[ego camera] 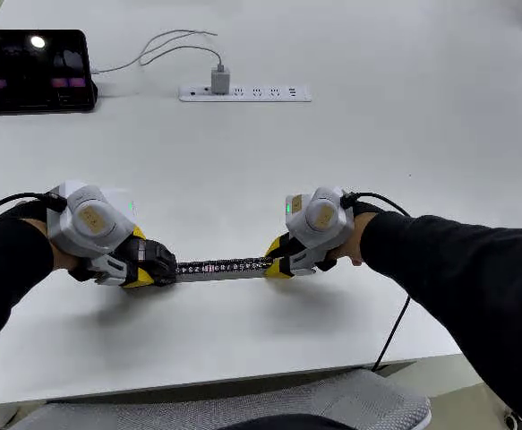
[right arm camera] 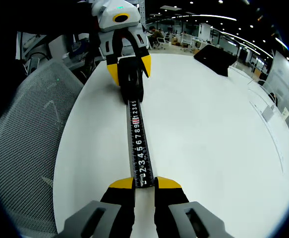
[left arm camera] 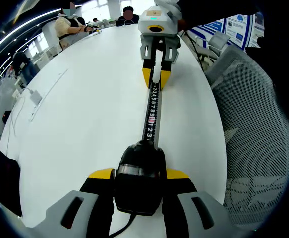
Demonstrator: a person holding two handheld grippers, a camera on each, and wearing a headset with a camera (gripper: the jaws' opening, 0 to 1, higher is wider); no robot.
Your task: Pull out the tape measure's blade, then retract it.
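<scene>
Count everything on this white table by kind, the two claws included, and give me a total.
black tape measure, blade pulled out: 1
yellow-tipped claws, left claw and right claw: 2
white power strip: 1
white charger plug with cable: 1
black flat screen device: 1
Total: 6

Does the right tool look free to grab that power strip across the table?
Probably not yet: the right tool is shut on the tape measure's blade. The power strip lies farther across the table; nothing else blocks it.
</scene>
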